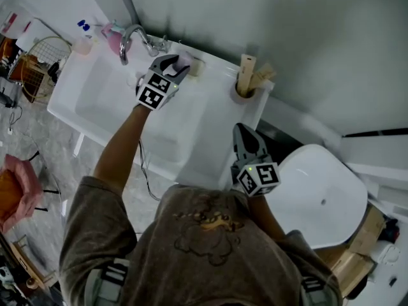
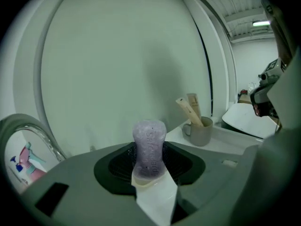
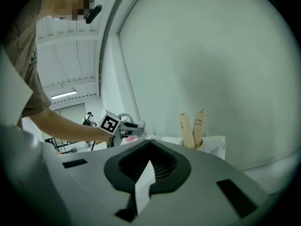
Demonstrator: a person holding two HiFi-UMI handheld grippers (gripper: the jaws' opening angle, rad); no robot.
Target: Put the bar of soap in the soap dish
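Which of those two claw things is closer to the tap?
Left. The left gripper, holding the bar of soap, is right beside the tap; the right gripper hangs far off, near the sink's front corner.

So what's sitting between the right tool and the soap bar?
Nothing: in the head view only bare white sink separates the right tool from the soap bar held in the left tool.
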